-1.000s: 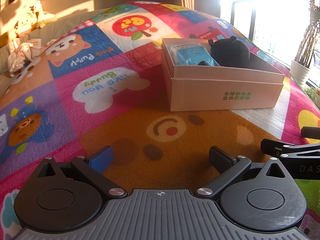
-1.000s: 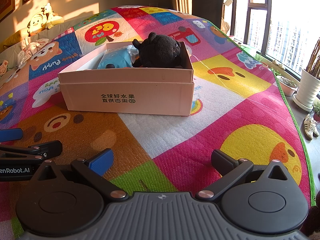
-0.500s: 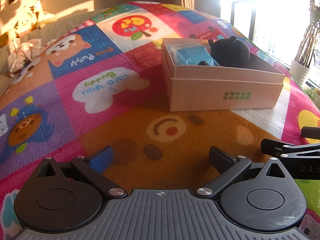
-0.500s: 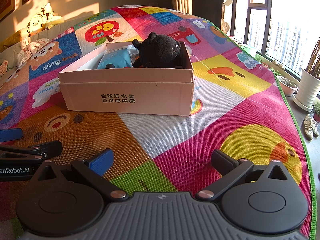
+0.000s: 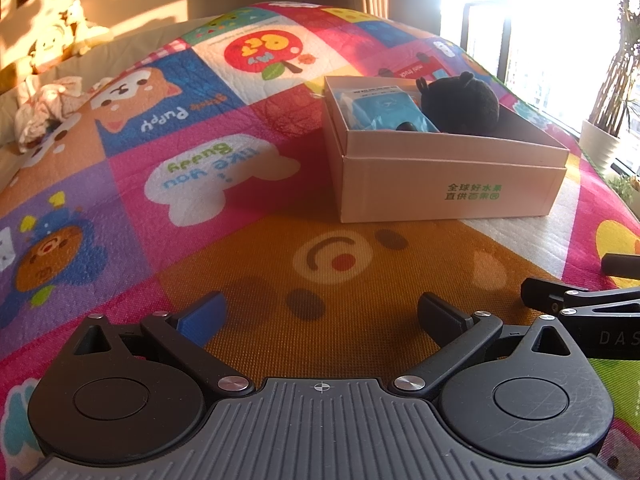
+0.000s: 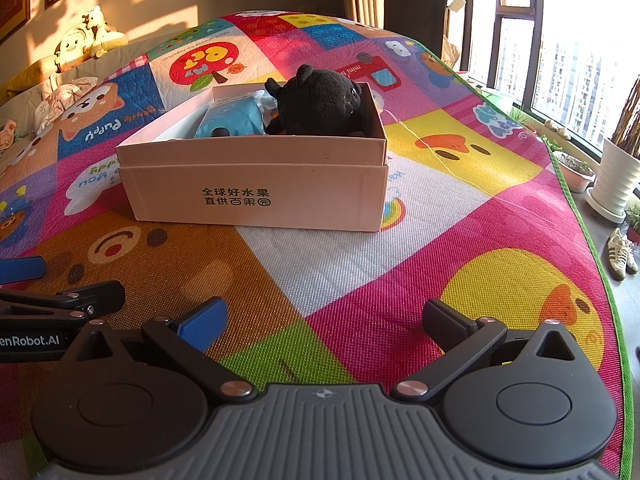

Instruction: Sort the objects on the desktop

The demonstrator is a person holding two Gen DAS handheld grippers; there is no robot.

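Observation:
A cardboard box [image 5: 440, 184] [image 6: 256, 196] stands on the colourful play mat ahead of both grippers. Inside it sit a black plush toy [image 5: 464, 104] [image 6: 320, 100] and a light blue packet [image 5: 384, 108] [image 6: 232, 120]. My left gripper [image 5: 320, 316] is open and empty, low over the orange bear patch, well short of the box. My right gripper [image 6: 326, 320] is open and empty, low over the mat to the right of the left one. Each gripper shows at the edge of the other's view.
The play mat [image 6: 460, 240] covers the surface; its green edge [image 6: 580, 216] runs along the right. Beyond it are a white plant pot [image 6: 616, 176] and shoes [image 6: 620, 252] on the floor. Plush toys [image 6: 80, 40] and crumpled cloth [image 5: 44, 108] lie at far left.

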